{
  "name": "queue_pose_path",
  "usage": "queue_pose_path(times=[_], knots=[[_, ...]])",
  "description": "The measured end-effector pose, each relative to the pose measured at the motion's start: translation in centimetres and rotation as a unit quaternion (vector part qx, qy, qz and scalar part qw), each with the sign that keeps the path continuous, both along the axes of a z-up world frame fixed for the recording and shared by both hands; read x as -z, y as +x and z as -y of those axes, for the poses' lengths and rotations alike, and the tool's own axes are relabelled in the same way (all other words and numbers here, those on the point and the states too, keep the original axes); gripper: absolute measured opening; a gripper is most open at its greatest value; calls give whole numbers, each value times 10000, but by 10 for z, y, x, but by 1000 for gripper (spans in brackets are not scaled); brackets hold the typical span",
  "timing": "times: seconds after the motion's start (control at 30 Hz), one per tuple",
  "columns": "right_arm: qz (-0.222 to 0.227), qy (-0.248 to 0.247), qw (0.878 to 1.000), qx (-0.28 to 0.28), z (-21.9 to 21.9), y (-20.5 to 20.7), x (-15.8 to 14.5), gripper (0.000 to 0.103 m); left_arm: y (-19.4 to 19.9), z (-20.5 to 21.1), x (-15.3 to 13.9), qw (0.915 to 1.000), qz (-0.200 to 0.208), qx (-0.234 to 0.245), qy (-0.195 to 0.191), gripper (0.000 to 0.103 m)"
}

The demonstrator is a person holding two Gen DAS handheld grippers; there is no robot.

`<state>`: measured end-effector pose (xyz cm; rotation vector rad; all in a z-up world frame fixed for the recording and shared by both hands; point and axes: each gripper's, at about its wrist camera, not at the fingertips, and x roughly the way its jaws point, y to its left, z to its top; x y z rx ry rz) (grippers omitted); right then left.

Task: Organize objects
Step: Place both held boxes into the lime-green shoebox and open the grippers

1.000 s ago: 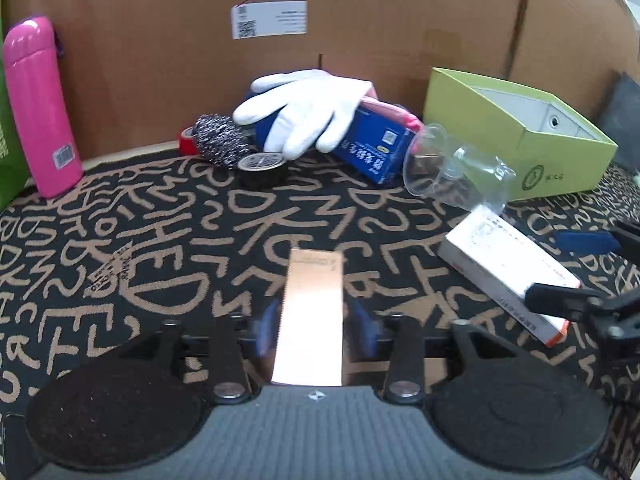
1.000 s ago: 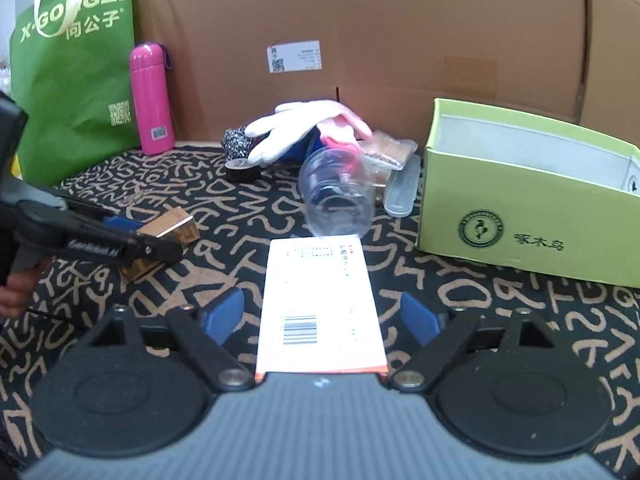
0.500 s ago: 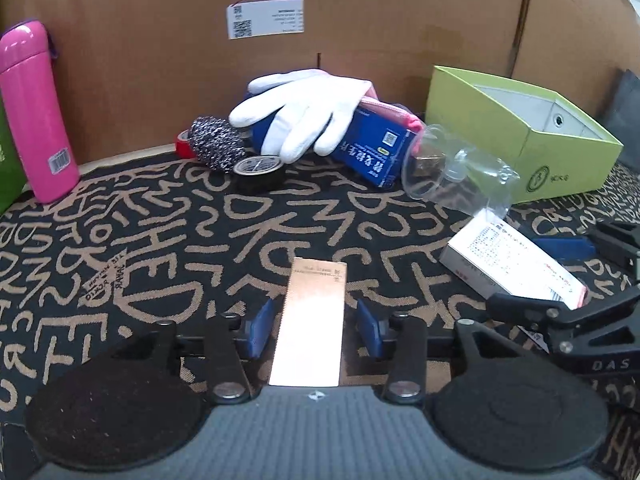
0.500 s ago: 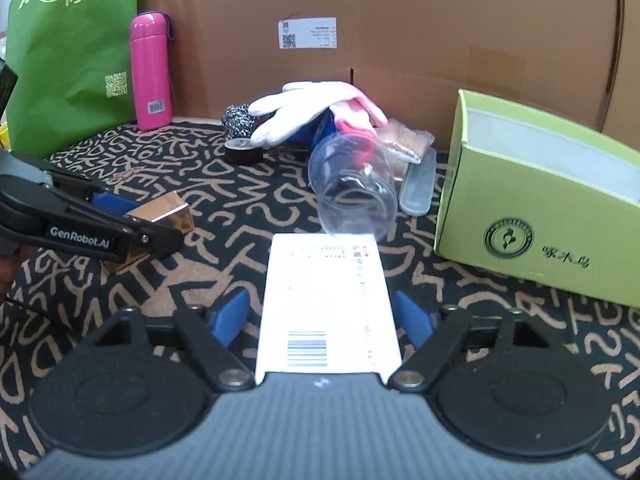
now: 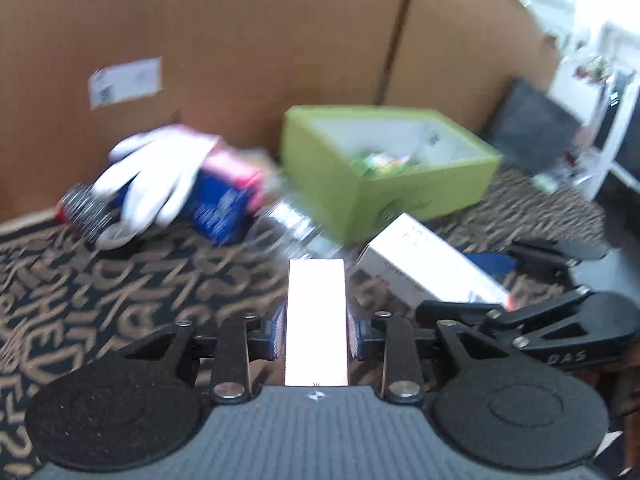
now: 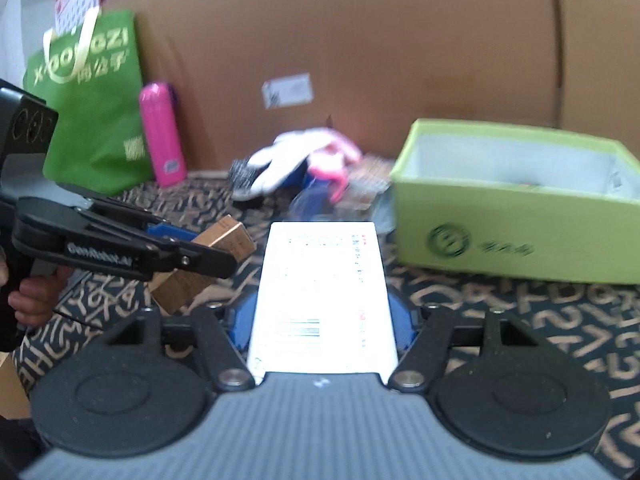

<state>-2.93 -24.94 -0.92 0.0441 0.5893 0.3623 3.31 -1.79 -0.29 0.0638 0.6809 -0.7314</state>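
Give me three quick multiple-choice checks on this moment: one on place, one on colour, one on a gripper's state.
1. Where is the green box relative to the white box in the right wrist view?
A. Right of it
B. Left of it
C. Under it

2. What colour is the bottle by the cardboard wall?
A. Blue
B. Pink
C. Yellow

3. What is the left gripper doing?
A. Open and empty
B. Shut on a glove
C. Shut on the gold box

Answers: 1 A, the green box sits right of the white box that the right gripper holds. 2 B, it is plainly pink. 3 C, both blue pads press the gold box's sides.
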Motion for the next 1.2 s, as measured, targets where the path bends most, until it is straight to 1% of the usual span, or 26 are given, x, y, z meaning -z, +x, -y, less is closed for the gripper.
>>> queue_pose_path(times=[0.13,0.27,0.4,0.47,0.57,0.63,0.7,0.77,0.93,0.97,1.0,1.03,1.07,1.13,1.17,1.2], knots=[[309,-119,9982,493,31,3,-22,65,7,27,-28,9987,281,179,-373,32],[656,-288,9921,1027,65,20,-48,65,32,61,-50,9976,294,-24,-626,32],[918,-584,9824,1521,93,53,-68,65,58,105,-66,9966,445,-232,-654,32],[901,-692,9778,1758,108,76,-71,65,75,126,-66,9968,318,-296,-670,32],[709,-814,9733,2027,129,113,-63,65,100,154,-56,9961,201,-583,-632,32],[528,-952,9695,2195,141,135,-51,65,115,168,-47,9957,162,-751,-514,32],[330,-957,9685,2273,151,151,-40,65,125,176,-38,9955,87,-850,-414,32],[165,-979,9685,2284,158,163,-30,65,132,181,-32,9955,16,-872,-359,32],[5,-1173,9674,2243,162,179,-14,66,142,188,-17,9953,-64,-954,-142,32],[-38,-1180,9679,2218,163,182,-10,66,143,189,-14,9953,-56,-958,-141,34],[-112,-1171,9694,2153,165,185,-7,68,142,188,-12,9953,-51,-947,-175,40],[-182,-1157,9702,2120,165,186,-3,77,142,187,-11,9954,-83,-932,-191,67],[-209,-1148,9693,2163,166,184,-2,80,140,183,-10,9950,-91,-970,-207,84],[-19,-1029,9696,2221,162,170,-6,86,134,173,-12,9938,104,-1042,-384,84],[116,-917,9698,2258,162,161,-10,88,132,170,-16,9937,163,-1031,-408,84],[266,-801,9688,2330,161,148,-14,93,129,166,-18,9936,178,-1031,-423,84]])
